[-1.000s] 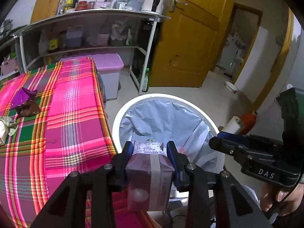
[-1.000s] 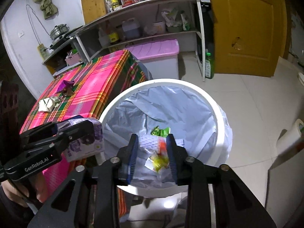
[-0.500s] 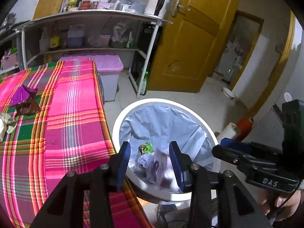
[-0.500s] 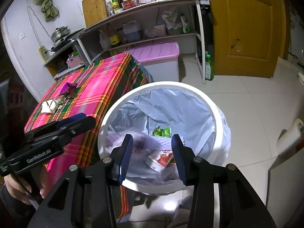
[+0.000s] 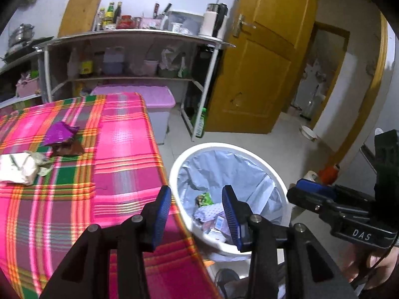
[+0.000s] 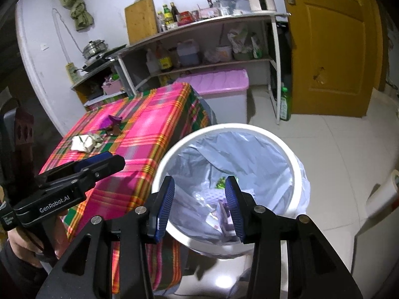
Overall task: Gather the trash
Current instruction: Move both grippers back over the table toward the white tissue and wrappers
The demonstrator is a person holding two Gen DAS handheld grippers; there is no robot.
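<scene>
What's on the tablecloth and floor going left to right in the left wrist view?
White crumpled paper → purple wrapper → pink-lidded storage box → green bottle → white trash bin → right gripper.

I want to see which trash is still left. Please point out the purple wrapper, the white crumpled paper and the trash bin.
purple wrapper (image 5: 59, 134): left wrist view, its shiny top.
white crumpled paper (image 5: 18, 169): left wrist view, its middle.
trash bin (image 6: 293, 160): right wrist view, its white rim.

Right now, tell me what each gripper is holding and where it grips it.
Nothing. The left gripper and right gripper are both open and empty.
</scene>
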